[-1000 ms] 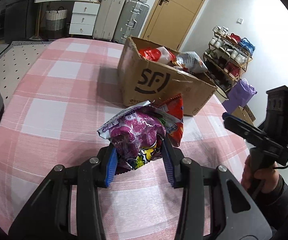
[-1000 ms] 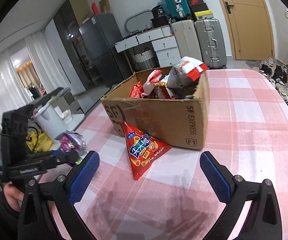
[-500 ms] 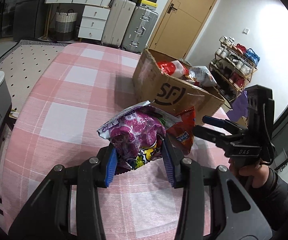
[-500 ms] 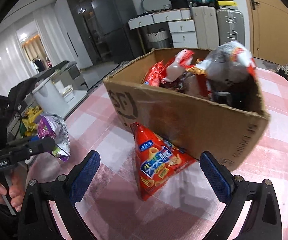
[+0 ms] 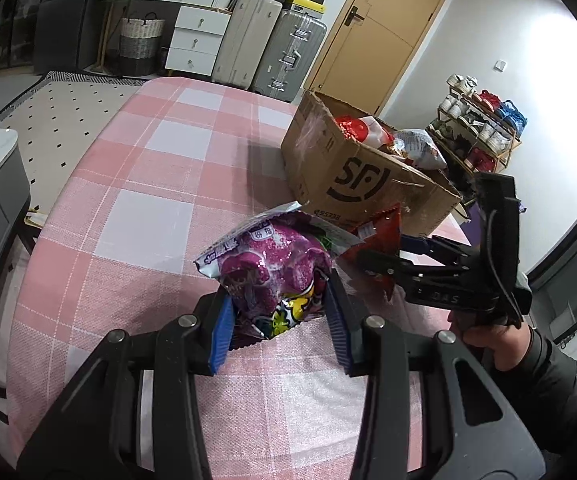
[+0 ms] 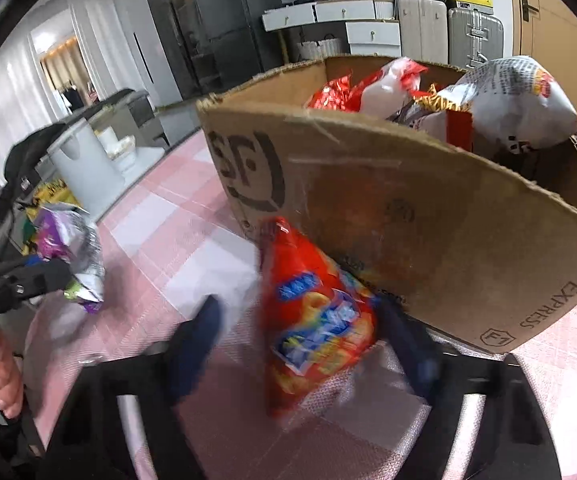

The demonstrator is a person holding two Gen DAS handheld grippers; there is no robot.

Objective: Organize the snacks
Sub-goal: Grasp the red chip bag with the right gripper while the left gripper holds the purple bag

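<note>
Left wrist view shows the left tongs clamped on a purple snack bag above the checked surface. Right tongs are closing around a red snack bag, pads not yet clearly pressing, beside the cardboard box of snacks.

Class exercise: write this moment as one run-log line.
left gripper: shut on purple snack bag | right gripper: closing around red snack bag | cardboard box: holds snacks
</note>
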